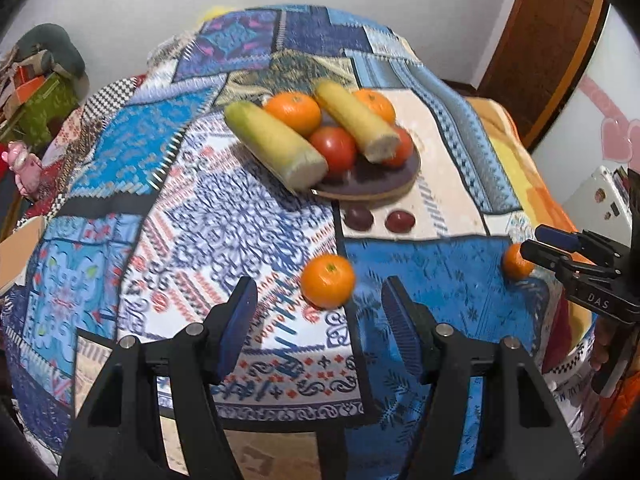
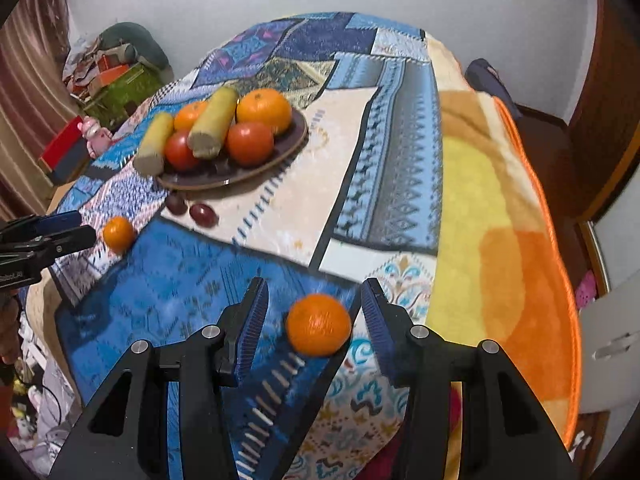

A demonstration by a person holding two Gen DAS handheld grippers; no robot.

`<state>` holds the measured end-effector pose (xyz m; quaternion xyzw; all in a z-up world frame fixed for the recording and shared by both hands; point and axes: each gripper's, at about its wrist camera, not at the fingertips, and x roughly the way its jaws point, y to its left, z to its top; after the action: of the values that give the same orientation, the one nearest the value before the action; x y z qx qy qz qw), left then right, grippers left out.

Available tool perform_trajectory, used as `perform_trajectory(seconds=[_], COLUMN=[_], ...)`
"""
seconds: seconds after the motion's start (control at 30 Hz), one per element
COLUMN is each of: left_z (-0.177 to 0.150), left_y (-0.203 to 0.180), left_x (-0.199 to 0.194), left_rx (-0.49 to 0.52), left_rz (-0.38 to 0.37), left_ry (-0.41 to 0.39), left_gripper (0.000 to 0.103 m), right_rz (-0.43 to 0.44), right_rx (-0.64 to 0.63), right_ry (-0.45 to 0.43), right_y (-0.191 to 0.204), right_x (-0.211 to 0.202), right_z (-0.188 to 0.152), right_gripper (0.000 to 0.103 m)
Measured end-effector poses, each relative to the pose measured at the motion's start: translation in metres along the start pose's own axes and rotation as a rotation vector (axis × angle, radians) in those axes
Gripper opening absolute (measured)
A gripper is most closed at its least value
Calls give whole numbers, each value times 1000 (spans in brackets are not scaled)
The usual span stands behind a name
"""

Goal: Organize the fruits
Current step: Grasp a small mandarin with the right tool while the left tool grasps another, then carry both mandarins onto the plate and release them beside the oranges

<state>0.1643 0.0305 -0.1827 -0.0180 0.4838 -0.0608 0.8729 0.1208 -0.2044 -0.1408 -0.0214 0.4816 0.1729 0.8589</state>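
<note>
left hand-held gripper (image 1: 316, 300) — black frame | blue ribbed pads | silver screws

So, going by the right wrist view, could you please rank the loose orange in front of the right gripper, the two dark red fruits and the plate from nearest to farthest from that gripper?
1. Loose orange: between the open fingers of the right gripper.
2. Two dark red fruits: farther ahead, to the left, side by side on the cloth.
3. Plate: just beyond them, piled with produce.
</note>
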Motion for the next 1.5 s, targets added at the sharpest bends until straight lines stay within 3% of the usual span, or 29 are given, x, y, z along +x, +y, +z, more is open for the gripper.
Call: perform_trajectory(seconds=[0.33, 0.5, 0.6, 0.93, 1.5], left_z=[-1, 0, 2, 7, 54], left_y=[-2, -2, -3, -6, -2], left_x=[27, 35, 37, 27, -2], left_rx=[-7, -7, -4, 9, -4], left_rz=[8, 6, -5, -14, -18], left_ry=[42, 50, 47, 18, -107], left_gripper=[61, 46, 36, 36, 36], right_rz=[15, 11, 19, 42, 77], right_rx=[9, 1, 8, 7, -44], right_ry=[54, 58, 53, 33, -95], right_y=[-3, -3, -4, 0, 23], right_x=[15, 17, 17, 12, 4], right_z=[-18, -18, -19, -9, 53], right_gripper=[45, 36, 35, 35, 35])
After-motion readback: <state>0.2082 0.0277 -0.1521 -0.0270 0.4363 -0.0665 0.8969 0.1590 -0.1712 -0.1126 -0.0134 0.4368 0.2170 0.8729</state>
